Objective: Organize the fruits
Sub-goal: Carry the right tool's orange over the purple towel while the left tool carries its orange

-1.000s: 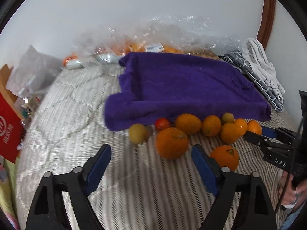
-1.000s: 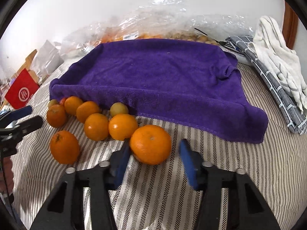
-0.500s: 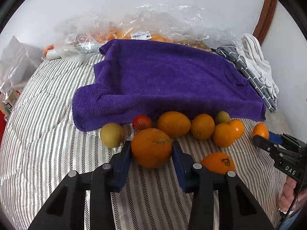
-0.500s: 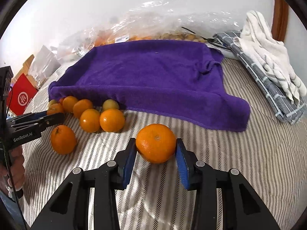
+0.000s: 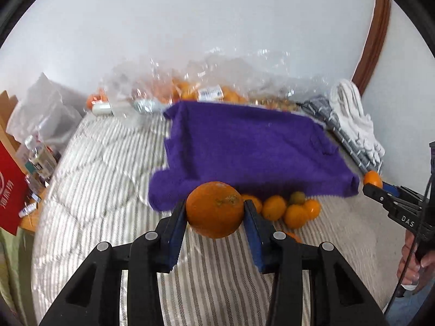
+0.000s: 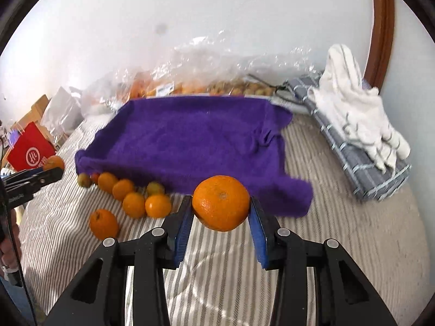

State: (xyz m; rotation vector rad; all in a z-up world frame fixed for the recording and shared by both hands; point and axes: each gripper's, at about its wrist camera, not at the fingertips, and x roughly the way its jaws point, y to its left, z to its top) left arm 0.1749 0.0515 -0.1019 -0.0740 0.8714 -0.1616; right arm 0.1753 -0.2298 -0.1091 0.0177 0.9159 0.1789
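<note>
My left gripper [image 5: 214, 212] is shut on a large orange [image 5: 214, 208] and holds it above the striped bed, in front of the purple towel [image 5: 250, 149]. My right gripper [image 6: 221, 206] is shut on another orange [image 6: 220, 202], also lifted near the towel's [image 6: 190, 141] front edge. Several oranges and a few small greenish fruits [image 6: 130, 193] lie in a row along the towel's front edge; they also show in the left wrist view [image 5: 288, 209]. One orange [image 6: 103, 223] lies apart, nearer me. The right gripper and its orange show at the right of the left wrist view [image 5: 373, 179].
Clear plastic bags of fruit [image 6: 190, 81] lie against the wall behind the towel. Folded grey and white cloths [image 6: 359, 125] lie at the right. A red bag [image 6: 30, 152] and clutter stand off the bed's left side [image 5: 11, 184].
Both grippers closed on an orange each and lifted them off the bed. The views have tilted up and the row of fruit now lies lower and farther.
</note>
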